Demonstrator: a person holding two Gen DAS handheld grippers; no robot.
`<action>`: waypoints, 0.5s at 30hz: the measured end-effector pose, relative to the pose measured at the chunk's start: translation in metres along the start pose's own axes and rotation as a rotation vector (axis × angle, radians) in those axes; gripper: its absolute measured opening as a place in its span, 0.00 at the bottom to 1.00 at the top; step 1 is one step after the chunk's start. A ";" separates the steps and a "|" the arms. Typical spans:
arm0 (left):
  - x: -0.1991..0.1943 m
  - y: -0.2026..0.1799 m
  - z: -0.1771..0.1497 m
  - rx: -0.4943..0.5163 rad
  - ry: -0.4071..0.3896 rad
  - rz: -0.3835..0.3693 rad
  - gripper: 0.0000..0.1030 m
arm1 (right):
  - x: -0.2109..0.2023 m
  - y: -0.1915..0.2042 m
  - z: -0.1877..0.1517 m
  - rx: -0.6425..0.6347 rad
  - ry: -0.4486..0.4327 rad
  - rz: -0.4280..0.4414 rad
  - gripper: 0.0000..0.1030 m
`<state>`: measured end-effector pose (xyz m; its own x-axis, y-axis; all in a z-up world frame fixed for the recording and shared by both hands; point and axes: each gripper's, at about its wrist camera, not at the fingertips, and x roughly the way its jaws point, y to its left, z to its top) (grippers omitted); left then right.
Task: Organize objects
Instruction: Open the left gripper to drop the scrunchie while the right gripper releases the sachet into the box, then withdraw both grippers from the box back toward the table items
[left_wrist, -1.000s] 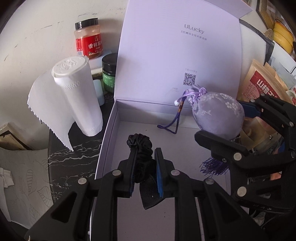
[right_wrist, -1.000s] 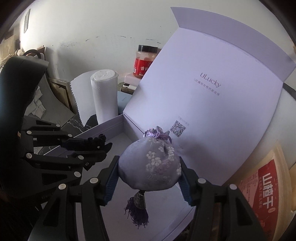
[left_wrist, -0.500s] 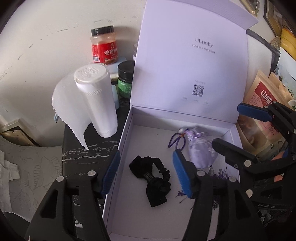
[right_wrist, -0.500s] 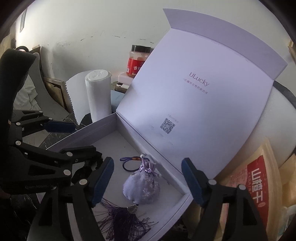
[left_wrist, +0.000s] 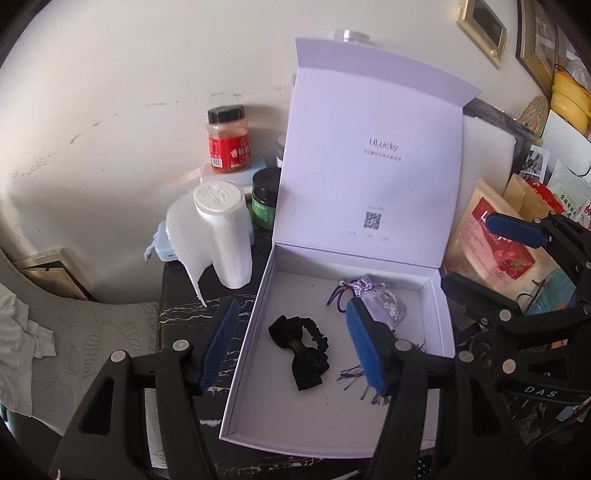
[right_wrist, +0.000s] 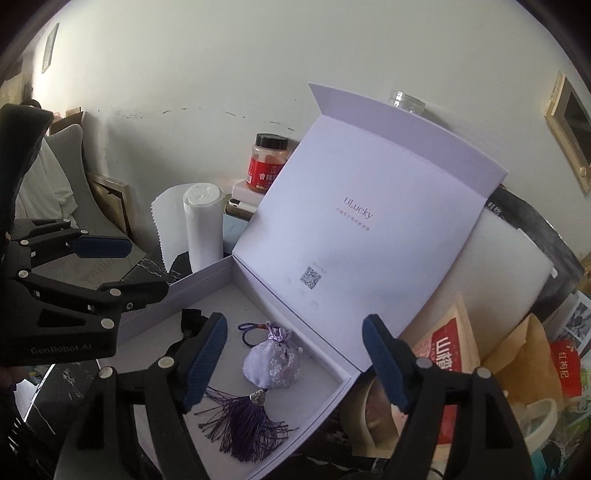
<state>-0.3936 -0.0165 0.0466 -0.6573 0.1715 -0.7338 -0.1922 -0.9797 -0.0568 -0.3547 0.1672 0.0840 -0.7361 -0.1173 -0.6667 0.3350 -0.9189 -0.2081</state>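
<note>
An open lilac gift box (left_wrist: 445, 325) (right_wrist: 207, 275) stands on the dark marble table with its lid (left_wrist: 373, 166) (right_wrist: 369, 236) upright. Inside lie a black scrunchie bow (left_wrist: 303, 349) and a lilac embroidered sachet (left_wrist: 384, 306) (right_wrist: 272, 363) with a purple tassel (right_wrist: 243, 424). My left gripper (left_wrist: 291, 347) is open and empty above the box, over the scrunchie. My right gripper (right_wrist: 295, 363) is open and empty above the sachet; it also shows at the right of the left wrist view (left_wrist: 484, 258).
A white paper towel roll (left_wrist: 223, 236) (right_wrist: 203, 229), a red spice jar (left_wrist: 228, 138) (right_wrist: 267, 162) and a green jar (left_wrist: 265, 203) stand left of the box. Snack bags (left_wrist: 491, 236) (right_wrist: 450, 354) crowd its right side. A grey cushion (left_wrist: 74, 339) lies at left.
Both grippers let go of their loads and opened. The scrunchie and sachet now lie in the box. Both grippers have pulled up and back from it.
</note>
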 end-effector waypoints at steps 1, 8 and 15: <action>-0.008 -0.001 0.000 0.003 -0.008 0.005 0.59 | -0.006 0.000 0.000 -0.001 -0.005 -0.001 0.74; -0.061 -0.012 -0.006 0.006 -0.053 -0.007 0.61 | -0.048 0.004 0.000 0.000 -0.044 -0.010 0.74; -0.112 -0.024 -0.018 0.015 -0.097 0.000 0.61 | -0.095 0.008 -0.005 -0.004 -0.087 -0.020 0.74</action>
<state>-0.3023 -0.0142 0.1185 -0.7246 0.1814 -0.6649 -0.2028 -0.9782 -0.0458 -0.2795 0.1733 0.1417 -0.7907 -0.1313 -0.5979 0.3220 -0.9199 -0.2239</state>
